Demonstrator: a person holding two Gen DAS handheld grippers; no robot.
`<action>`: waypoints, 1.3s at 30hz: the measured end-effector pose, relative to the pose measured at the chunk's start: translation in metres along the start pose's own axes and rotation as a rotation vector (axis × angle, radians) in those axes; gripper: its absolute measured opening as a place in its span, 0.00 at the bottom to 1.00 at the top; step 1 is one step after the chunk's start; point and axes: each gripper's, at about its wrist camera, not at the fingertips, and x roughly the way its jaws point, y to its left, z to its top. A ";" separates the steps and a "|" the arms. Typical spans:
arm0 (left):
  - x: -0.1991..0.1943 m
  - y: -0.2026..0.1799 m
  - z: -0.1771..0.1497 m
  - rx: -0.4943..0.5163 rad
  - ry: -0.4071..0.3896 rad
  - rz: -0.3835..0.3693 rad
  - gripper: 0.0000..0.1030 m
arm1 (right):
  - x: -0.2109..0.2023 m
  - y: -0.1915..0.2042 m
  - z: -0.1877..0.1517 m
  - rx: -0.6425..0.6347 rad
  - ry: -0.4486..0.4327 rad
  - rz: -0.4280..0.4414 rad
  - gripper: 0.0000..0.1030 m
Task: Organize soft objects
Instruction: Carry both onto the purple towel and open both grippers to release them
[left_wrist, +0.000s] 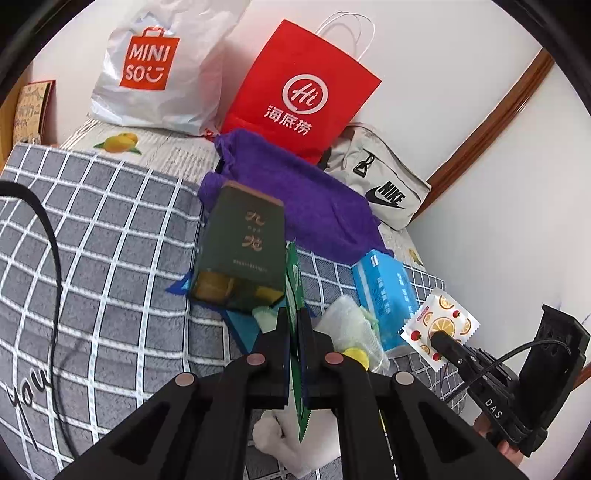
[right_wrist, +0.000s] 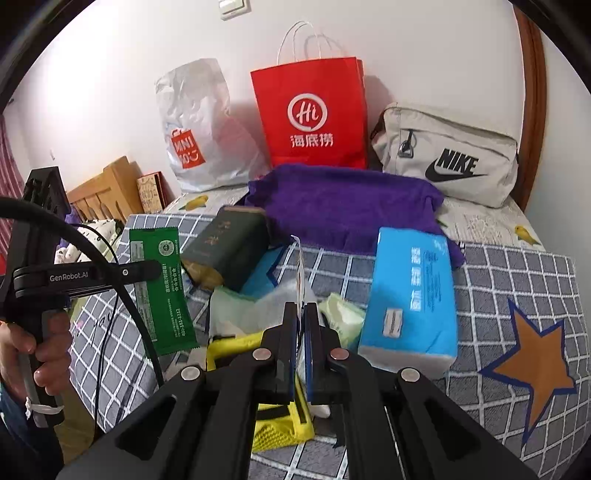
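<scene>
Over a bed spread with a grey checked blanket (right_wrist: 517, 273), we hold both grippers low and level, side by side, pointing toward the wall. Our left gripper (left_wrist: 294, 325) is clamped on a green sachet (left_wrist: 295, 280), its fingers pressed flat on the packet, which stands on edge between them; seen from the right wrist, the sachet (right_wrist: 162, 288) hangs upright, printed with white text and a round seal, above the blanket's left edge. Our right gripper (right_wrist: 300, 314) is closed on a white sachet (right_wrist: 301, 273) seen edge-on; from the left wrist its face (left_wrist: 441, 325) shows orange slices and small red fruit, with serrated edges. Our left hand (right_wrist: 33, 354) wraps the left gripper's handle. Below and ahead of the grippers lie a dark green box (right_wrist: 229, 247), a blue tissue pack (right_wrist: 410, 295) and crumpled pale green wrappings (right_wrist: 343, 314). Farther back, a purple towel (right_wrist: 351, 206) lies before a red paper bag (right_wrist: 310, 114), a white plastic bag (right_wrist: 199, 125) and a beige pouch (right_wrist: 447, 155).
</scene>
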 end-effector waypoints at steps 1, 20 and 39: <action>0.000 -0.001 0.004 0.006 -0.002 0.003 0.04 | 0.000 -0.001 0.003 0.000 0.000 0.002 0.04; 0.033 -0.024 0.105 0.112 -0.030 0.060 0.04 | 0.043 -0.049 0.087 0.031 -0.026 -0.040 0.04; 0.132 -0.014 0.194 0.138 0.038 0.071 0.04 | 0.154 -0.112 0.154 0.059 0.056 -0.101 0.04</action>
